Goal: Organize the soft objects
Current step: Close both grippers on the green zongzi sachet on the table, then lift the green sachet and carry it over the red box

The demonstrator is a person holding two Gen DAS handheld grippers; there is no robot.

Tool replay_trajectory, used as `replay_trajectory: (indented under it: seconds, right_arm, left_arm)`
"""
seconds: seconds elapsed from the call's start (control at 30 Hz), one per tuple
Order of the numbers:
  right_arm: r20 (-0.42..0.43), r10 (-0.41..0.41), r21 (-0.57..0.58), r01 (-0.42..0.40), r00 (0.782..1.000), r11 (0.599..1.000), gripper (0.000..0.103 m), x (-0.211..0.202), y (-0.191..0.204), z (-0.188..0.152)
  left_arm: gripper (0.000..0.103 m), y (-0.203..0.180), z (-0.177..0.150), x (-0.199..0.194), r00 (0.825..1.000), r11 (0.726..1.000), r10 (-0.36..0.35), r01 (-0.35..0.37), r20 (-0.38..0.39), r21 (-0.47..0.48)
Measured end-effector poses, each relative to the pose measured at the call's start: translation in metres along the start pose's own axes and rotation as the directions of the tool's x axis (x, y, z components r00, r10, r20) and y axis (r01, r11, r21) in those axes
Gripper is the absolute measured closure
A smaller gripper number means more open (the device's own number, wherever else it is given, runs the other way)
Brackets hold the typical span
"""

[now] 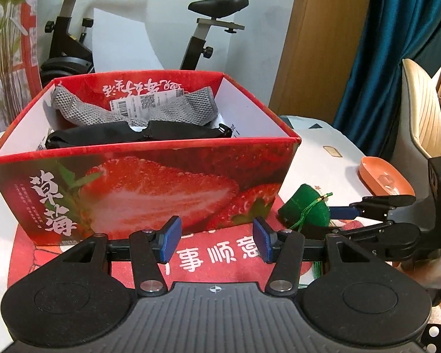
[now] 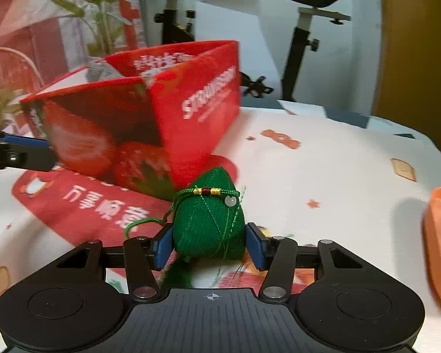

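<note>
Right now my right tool (image 2: 208, 245) grips the green pouch (image 2: 210, 220) between both pads, low in the frame's centre, just beside the red box (image 2: 191, 111) corner. My left tool (image 1: 217, 236) stands open, empty, facing the box's front wall. Inside, grey cloth (image 1: 173, 108) and black cloth (image 1: 132, 136) lie partly hidden. The pouch's tassel disappears under my tool.

The left gripper (image 1: 217, 239) is wide open and holds nothing. It sits low and level, pointing straight ahead. The right gripper (image 2: 209, 245) is closed, with both blue pads (image 2: 163, 247) pressing on something held between them.
</note>
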State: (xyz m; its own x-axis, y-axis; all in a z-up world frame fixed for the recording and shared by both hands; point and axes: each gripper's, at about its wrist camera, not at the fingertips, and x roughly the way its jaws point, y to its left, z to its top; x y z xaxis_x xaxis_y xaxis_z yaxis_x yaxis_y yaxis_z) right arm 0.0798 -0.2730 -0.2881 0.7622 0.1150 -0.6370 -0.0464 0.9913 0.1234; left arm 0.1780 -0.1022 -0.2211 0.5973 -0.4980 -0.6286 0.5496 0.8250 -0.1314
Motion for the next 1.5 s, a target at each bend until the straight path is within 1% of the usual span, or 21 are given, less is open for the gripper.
replay_trajectory:
  seconds: [0.07, 0.17, 0.3, 0.43, 0.6, 0.67, 0.8, 0.87, 0.9, 1.0, 1.07, 1.17, 1.2, 1.3, 1.37, 1.43, 1.5]
  right_arm:
    - [0.001, 0.024, -0.005, -0.024, 1.000, 1.000, 0.055, 0.000, 0.005, 0.000]
    - [-0.010, 0.057, -0.054, -0.057, 0.998, 0.997, 0.055, 0.001, 0.023, -0.001]
    - [-0.028, 0.114, -0.097, -0.116, 0.993, 0.988, 0.056, 0.005, 0.050, -0.001]
    - [-0.041, 0.164, -0.146, -0.168, 0.986, 0.975, 0.056, 0.011, 0.083, -0.001]
    - [-0.053, 0.213, -0.183, -0.219, 0.976, 0.958, 0.056, 0.018, 0.119, 0.000]
    - [-0.057, 0.224, -0.195, -0.231, 0.973, 0.953, 0.056, 0.020, 0.130, 0.001]
    - [-0.054, 0.230, -0.209, -0.236, 0.972, 0.949, 0.056, 0.024, 0.145, 0.003]
    - [-0.061, 0.230, -0.220, -0.238, 0.971, 0.946, 0.056, 0.026, 0.152, 0.001]
    - [-0.065, 0.227, -0.231, -0.236, 0.972, 0.944, 0.055, 0.026, 0.155, 0.000]
    - [-0.076, 0.213, -0.257, -0.226, 0.974, 0.940, 0.055, 0.030, 0.162, -0.004]
    - [-0.082, 0.214, -0.244, -0.228, 0.973, 0.943, 0.055, 0.031, 0.161, -0.005]
    - [-0.081, 0.218, -0.219, -0.231, 0.973, 0.948, 0.056, 0.028, 0.155, -0.005]
    - [-0.083, 0.224, -0.209, -0.237, 0.971, 0.949, 0.059, 0.027, 0.154, -0.004]
    - [-0.072, 0.246, -0.153, -0.255, 0.966, 0.955, 0.059, 0.019, 0.152, 0.002]
    - [-0.040, 0.255, -0.128, -0.258, 0.966, 0.958, 0.059, 0.008, 0.151, 0.014]
    - [0.006, 0.277, -0.125, -0.274, 0.961, 0.954, 0.059, -0.004, 0.149, 0.032]
    - [0.053, 0.303, -0.129, -0.294, 0.951, 0.947, 0.059, -0.017, 0.147, 0.053]
  left_arm:
    - [0.047, 0.001, 0.000, 0.000, 1.000, 1.000, -0.001, 0.001, -0.001, -0.003]
    - [0.046, 0.003, -0.001, 0.002, 1.000, 1.000, -0.018, 0.018, -0.007, -0.019]
    - [0.039, 0.006, -0.005, 0.003, 0.998, 0.997, -0.052, 0.051, -0.023, -0.056]
    - [0.035, 0.015, -0.012, 0.002, 0.997, 0.994, -0.069, 0.066, -0.036, -0.093]
    - [0.035, 0.029, -0.022, 0.008, 0.993, 0.988, -0.083, 0.071, -0.081, -0.139]
    - [0.035, 0.039, -0.027, 0.009, 0.993, 0.982, -0.086, 0.069, -0.086, -0.178]
    - [0.037, 0.060, -0.037, 0.012, 0.989, 0.955, -0.112, 0.081, -0.095, -0.285]
    - [0.042, 0.066, -0.041, 0.013, 0.986, 0.945, -0.132, 0.096, -0.097, -0.313]
    - [0.044, 0.068, -0.042, 0.012, 0.986, 0.944, -0.131, 0.093, -0.099, -0.316]
    - [0.047, 0.072, -0.046, 0.011, 0.986, 0.939, -0.139, 0.103, -0.090, -0.328]
    - [0.048, 0.074, -0.048, 0.011, 0.985, 0.935, -0.147, 0.110, -0.086, -0.338]
    - [0.049, 0.076, -0.050, 0.010, 0.983, 0.930, -0.164, 0.126, -0.083, -0.344]
    - [0.050, 0.075, -0.049, 0.008, 0.983, 0.931, -0.166, 0.131, -0.078, -0.339]
    - [0.050, 0.072, -0.035, -0.008, 0.987, 0.943, -0.159, 0.142, -0.032, -0.302]
    - [0.050, 0.076, -0.019, -0.023, 0.987, 0.943, -0.161, 0.160, 0.023, -0.291]
    - [0.050, 0.078, -0.002, -0.038, 0.985, 0.945, -0.154, 0.170, 0.076, -0.280]
    - [0.050, 0.076, 0.020, -0.054, 0.984, 0.958, -0.131, 0.157, 0.123, -0.238]
